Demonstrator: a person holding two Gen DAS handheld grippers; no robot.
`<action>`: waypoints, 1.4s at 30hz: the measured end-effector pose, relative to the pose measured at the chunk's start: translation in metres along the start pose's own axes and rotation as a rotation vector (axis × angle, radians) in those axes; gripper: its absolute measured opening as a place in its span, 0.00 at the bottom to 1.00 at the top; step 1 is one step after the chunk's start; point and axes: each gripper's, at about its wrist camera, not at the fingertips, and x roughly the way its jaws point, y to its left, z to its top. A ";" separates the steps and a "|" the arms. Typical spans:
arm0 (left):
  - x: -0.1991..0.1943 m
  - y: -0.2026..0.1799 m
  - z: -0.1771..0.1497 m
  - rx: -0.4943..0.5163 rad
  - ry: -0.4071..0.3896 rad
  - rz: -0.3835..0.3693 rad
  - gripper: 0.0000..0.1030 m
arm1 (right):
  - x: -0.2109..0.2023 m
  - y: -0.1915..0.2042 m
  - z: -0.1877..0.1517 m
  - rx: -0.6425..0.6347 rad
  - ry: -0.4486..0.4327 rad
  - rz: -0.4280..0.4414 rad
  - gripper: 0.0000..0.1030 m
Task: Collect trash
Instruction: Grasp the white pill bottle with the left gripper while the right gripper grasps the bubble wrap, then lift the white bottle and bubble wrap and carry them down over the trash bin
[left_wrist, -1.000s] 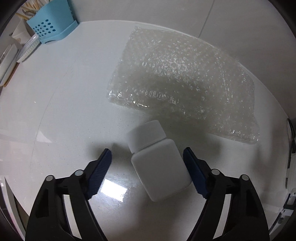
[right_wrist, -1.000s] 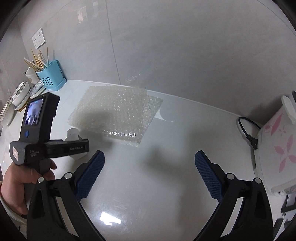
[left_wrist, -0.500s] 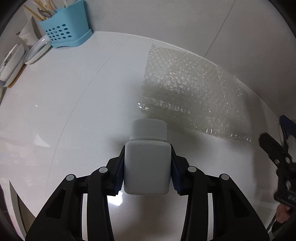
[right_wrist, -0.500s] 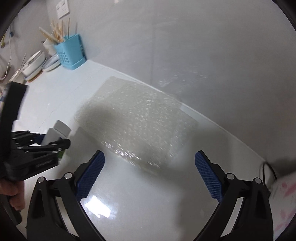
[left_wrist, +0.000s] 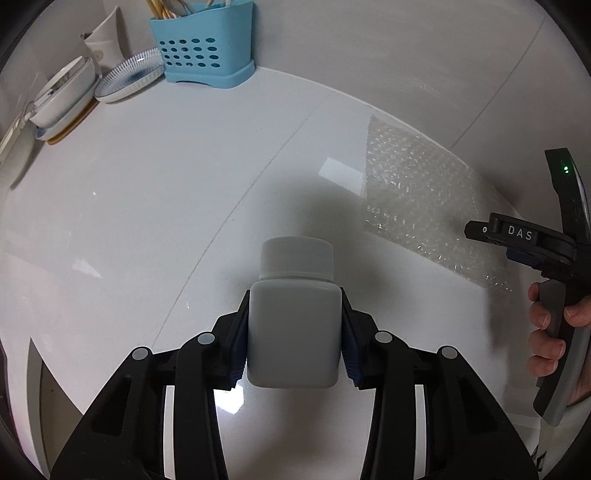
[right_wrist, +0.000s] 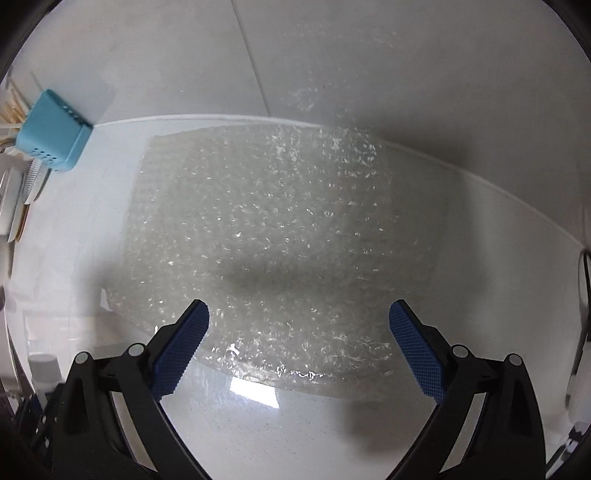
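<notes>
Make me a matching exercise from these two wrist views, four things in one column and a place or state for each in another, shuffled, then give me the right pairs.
Things:
1. white bottle
2. bubble wrap
3. blue utensil holder
4. right gripper

Places or states:
A. jaws wide apart, nothing between the pads
B. lying flat on the white counter
C. clamped between the jaws of the left gripper
D. standing by the wall, next to stacked dishes

Pairs: 1-C, 2-B, 3-D, 4-A
</notes>
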 end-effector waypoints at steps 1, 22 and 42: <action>-0.001 0.000 -0.001 0.001 -0.002 -0.002 0.40 | 0.002 0.000 -0.001 0.008 0.006 -0.008 0.91; -0.034 0.021 -0.011 0.000 -0.049 -0.012 0.40 | -0.003 0.001 -0.018 0.039 -0.011 -0.018 0.15; -0.060 0.042 -0.031 0.110 -0.094 -0.077 0.40 | -0.070 -0.012 -0.093 0.124 -0.161 0.008 0.09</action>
